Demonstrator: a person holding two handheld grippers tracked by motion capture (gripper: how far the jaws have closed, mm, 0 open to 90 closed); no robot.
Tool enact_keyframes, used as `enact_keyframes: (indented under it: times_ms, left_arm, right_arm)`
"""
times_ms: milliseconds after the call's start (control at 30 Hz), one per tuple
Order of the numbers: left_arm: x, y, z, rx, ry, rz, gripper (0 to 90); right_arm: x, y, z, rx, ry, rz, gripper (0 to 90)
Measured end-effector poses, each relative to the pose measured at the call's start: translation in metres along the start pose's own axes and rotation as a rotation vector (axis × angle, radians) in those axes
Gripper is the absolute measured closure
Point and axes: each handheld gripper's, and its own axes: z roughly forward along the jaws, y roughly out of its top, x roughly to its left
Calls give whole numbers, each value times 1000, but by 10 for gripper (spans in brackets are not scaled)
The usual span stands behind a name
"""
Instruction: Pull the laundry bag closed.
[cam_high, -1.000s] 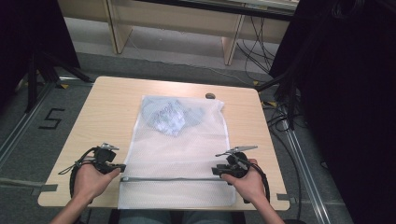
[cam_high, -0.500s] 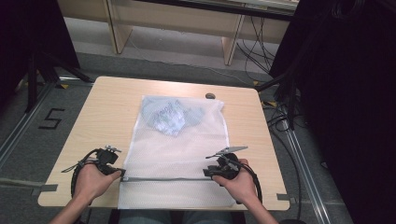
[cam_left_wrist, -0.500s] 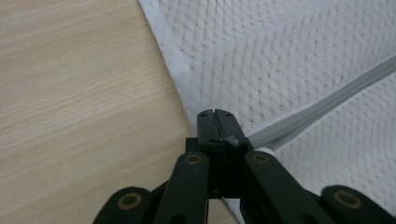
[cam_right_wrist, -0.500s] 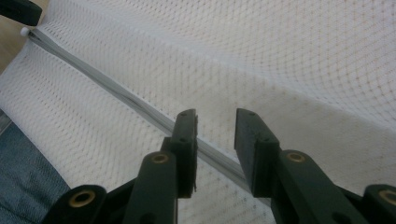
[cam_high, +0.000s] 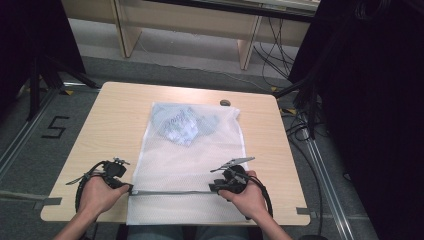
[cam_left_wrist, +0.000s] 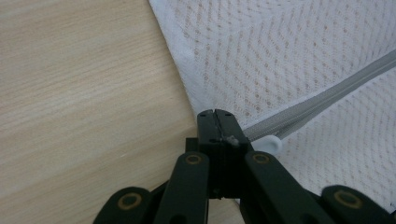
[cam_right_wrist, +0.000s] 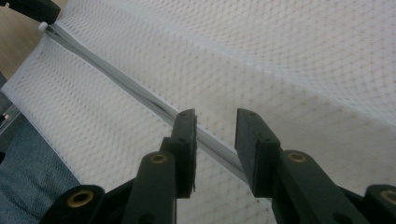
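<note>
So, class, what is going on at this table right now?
A person works on a white mesh laundry bag lying flat on a wooden table, with bluish clothing inside at its far end. The left gripper is shut on the bag's edge at the end of the grey zipper. The right gripper is open, its jaws straddling the zipper line farther along, gripping nothing yet.

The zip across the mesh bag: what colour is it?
Grey, on a white mesh bag; the zip shows best in the left gripper view.
</note>
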Motion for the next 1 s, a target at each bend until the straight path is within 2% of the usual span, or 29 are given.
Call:
enact_keyframes:
  times_ms: [67, 100, 133, 200, 233, 333, 367, 467, 500, 633, 667, 700, 733, 767, 800, 867, 900, 933, 967, 1000]
  left_arm:
    - [0, 0, 1, 4, -8, 4, 896]
    - [0, 0, 1, 4, -8, 4, 895]
    - [0, 1, 0, 2, -9, 4, 895]
    - [0, 2, -2, -10, -17, 6, 895]
    - [-1, 2, -1, -16, -16, 5, 895]
    - [-1, 1, 1, 9, -20, 15, 896]
    - [-1, 1, 2, 14, -16, 12, 896]
    - [-2, 2, 6, 24, -20, 10, 896]
    - [-1, 2, 6, 27, -22, 30, 896]
    - [-2, 2, 7, 34, -25, 14, 895]
    - [-2, 2, 7, 36, -26, 11, 895]
    - [-1, 2, 7, 34, -30, 9, 895]
    - [1, 2, 6, 39, -34, 33, 895]
    - [2, 2, 5, 52, -33, 38, 895]
    - [0, 1, 6, 27, -35, 1, 895]
    - [0, 1, 3, 31, -38, 5, 896]
    - [2, 1, 1, 47, -43, 29, 896]
    - [1, 1, 2, 25, -43, 6, 895]
    - [2, 1, 2, 29, -41, 25, 895]
    - [3, 1, 2, 26, -43, 26, 895]
  right_arm:
    - [6, 3, 5, 2, 22, -10, 693]
    - [6, 3, 5, 2, 22, -10, 693]
    - [13, 5, 7, 30, 19, -2, 693]
    - [15, 6, 9, 27, 25, -8, 692]
    - [18, 9, 13, 10, 36, -46, 692]
    - [24, 11, 16, 19, 47, -34, 691]
    - [24, 13, 17, 19, 46, -68, 690]
    - [31, 16, 21, 30, 61, -77, 688]
    - [35, 17, 24, 34, 68, -86, 687]
    - [41, 20, 28, 35, 77, -99, 687]
    - [48, 22, 32, 47, 91, -85, 687]
    - [48, 22, 32, 47, 91, -85, 688]
    - [50, 23, 33, 49, 90, -95, 689]
    - [54, 25, 36, 55, 104, -98, 691]
    - [59, 27, 39, 57, 112, -114, 691]
    - [65, 29, 43, 55, 122, -130, 691]
    - [65, 29, 43, 55, 122, -130, 691]
    - [67, 31, 45, 63, 129, -136, 691]
    - [70, 32, 47, 63, 129, -140, 692]
    - [70, 32, 47, 63, 129, -140, 692]
